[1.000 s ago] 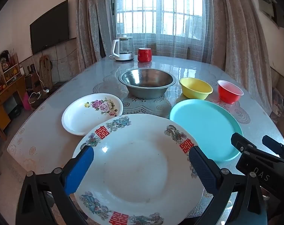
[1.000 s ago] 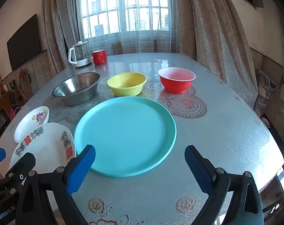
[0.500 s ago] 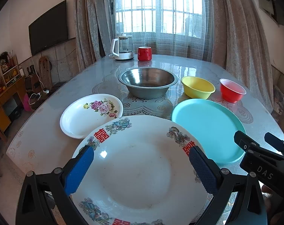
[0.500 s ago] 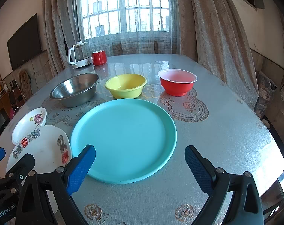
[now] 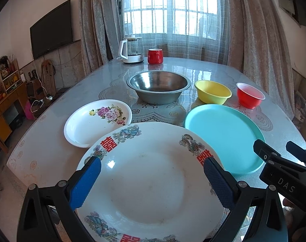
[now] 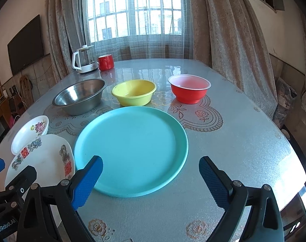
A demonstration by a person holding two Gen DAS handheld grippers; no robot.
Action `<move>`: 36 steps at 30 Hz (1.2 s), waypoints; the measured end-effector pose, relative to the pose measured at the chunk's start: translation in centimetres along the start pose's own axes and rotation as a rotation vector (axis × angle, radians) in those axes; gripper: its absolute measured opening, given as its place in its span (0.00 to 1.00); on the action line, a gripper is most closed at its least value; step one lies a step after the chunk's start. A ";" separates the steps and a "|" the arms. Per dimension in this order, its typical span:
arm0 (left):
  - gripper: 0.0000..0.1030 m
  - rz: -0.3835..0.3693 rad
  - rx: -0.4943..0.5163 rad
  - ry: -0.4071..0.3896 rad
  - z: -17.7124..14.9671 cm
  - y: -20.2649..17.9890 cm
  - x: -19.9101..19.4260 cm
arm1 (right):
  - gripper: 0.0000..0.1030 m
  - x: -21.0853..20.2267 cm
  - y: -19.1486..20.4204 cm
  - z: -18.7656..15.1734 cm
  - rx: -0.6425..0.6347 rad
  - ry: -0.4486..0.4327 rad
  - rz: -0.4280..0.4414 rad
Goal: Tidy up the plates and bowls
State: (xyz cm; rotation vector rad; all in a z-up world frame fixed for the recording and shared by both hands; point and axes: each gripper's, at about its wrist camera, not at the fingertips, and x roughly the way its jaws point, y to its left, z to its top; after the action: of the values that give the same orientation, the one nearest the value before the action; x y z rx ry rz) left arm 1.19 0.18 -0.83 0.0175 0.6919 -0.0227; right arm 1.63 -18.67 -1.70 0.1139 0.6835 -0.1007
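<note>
left gripper (image 5: 152,178) jaws released over big white plate (image 5: 149,181) | right gripper (image 6: 151,178) jaws released over teal plate (image 6: 130,151)

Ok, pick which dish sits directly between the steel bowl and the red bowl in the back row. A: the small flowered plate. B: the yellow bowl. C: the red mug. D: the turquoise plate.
B: in the right wrist view the yellow bowl stands in the row between the steel bowl and the red bowl, apart from both, with the turquoise plate nearer the camera.
</note>
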 end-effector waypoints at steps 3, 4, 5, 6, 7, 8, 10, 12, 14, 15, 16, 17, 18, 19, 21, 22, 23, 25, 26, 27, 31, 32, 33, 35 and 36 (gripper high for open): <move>0.99 0.002 0.003 0.000 0.0 0.0 0.0 | 0.95 0.0 0.0 -0.1 0.002 -0.002 -0.001; 0.99 0.002 0.004 0.001 0.0 0.0 0.0 | 0.95 0.0 0.0 -0.1 0.001 -0.002 -0.001; 0.99 0.001 0.003 0.003 0.0 0.0 0.1 | 0.95 0.0 0.0 -0.1 0.002 -0.001 0.000; 0.99 0.000 0.001 0.004 0.1 0.0 0.1 | 0.95 0.0 0.0 -0.1 0.003 0.001 0.002; 0.99 0.000 0.000 0.004 0.1 0.0 0.1 | 0.95 0.0 0.0 -0.1 0.002 0.002 0.002; 0.99 0.000 0.002 0.003 0.1 0.0 0.1 | 0.95 0.0 0.0 -0.1 -0.001 0.003 0.000; 0.99 -0.002 0.005 0.001 0.1 0.0 0.0 | 0.95 0.0 0.0 -0.1 0.001 0.001 -0.001; 0.99 -0.003 0.008 0.000 0.1 -0.1 0.0 | 0.95 0.0 -0.1 -0.1 0.001 0.003 0.001; 0.99 -0.004 0.008 0.001 0.2 -0.1 0.0 | 0.95 -0.1 -0.1 0.0 0.002 0.000 0.000; 0.99 -0.004 0.008 0.001 0.2 -0.1 0.0 | 0.95 0.0 -0.1 0.1 0.002 0.000 0.001; 0.99 -0.005 0.007 0.000 0.2 -0.1 0.0 | 0.95 0.0 -0.2 0.1 0.003 -0.001 0.002; 0.99 -0.006 0.007 0.000 0.2 -0.1 0.0 | 0.95 0.0 -0.2 0.1 0.003 -0.002 0.001; 0.99 -0.003 0.008 0.001 0.2 -0.1 0.0 | 0.95 0.0 -0.2 0.1 0.001 -0.001 0.001; 0.99 -0.004 0.008 0.002 0.2 -0.1 0.0 | 0.95 0.0 -0.2 0.1 -0.001 0.000 0.000; 0.99 -0.003 0.011 0.001 0.3 -0.2 0.1 | 0.95 0.0 -0.4 0.2 0.002 -0.002 -0.001; 0.99 -0.002 0.014 0.001 0.3 -0.3 0.1 | 0.95 0.0 -0.5 0.2 0.006 -0.003 -0.002; 0.99 -0.005 0.015 0.003 0.3 -0.4 0.1 | 0.95 0.0 -0.6 0.3 0.010 -0.004 -0.002; 0.99 -0.013 0.018 0.002 0.4 -0.6 0.1 | 0.95 0.0 -0.6 0.2 0.010 -0.003 -0.001; 0.99 -0.012 0.023 0.000 0.4 -0.7 0.0 | 0.95 0.0 -0.6 0.2 0.010 -0.005 -0.002; 0.99 -0.012 0.028 -0.001 0.4 -0.8 0.0 | 0.95 -0.1 -0.6 0.2 0.011 -0.008 -0.002; 0.99 -0.010 0.033 -0.001 0.4 -0.9 -0.1 | 0.95 -0.2 -0.7 0.2 0.013 -0.014 0.002; 0.99 -0.012 0.034 0.000 0.4 -0.9 -0.1 | 0.95 -0.2 -0.7 0.2 0.013 -0.012 0.004; 0.99 -0.015 0.036 0.001 0.4 -0.9 -0.1 | 0.95 -0.2 -0.7 0.1 0.011 -0.009 0.006; 0.99 -0.018 0.036 0.003 0.4 -0.9 -0.2 | 0.95 -0.2 -0.7 0.0 0.009 -0.008 0.005; 0.99 -0.021 0.038 0.003 0.5 -1.0 -0.1 | 0.95 -0.2 -0.7 0.0 0.009 -0.006 0.005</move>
State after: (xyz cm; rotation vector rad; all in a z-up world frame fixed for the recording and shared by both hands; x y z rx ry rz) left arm 1.34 -0.80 -0.39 0.0467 0.6951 -0.0560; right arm 1.38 -19.38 -1.61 0.1239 0.6771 -0.0991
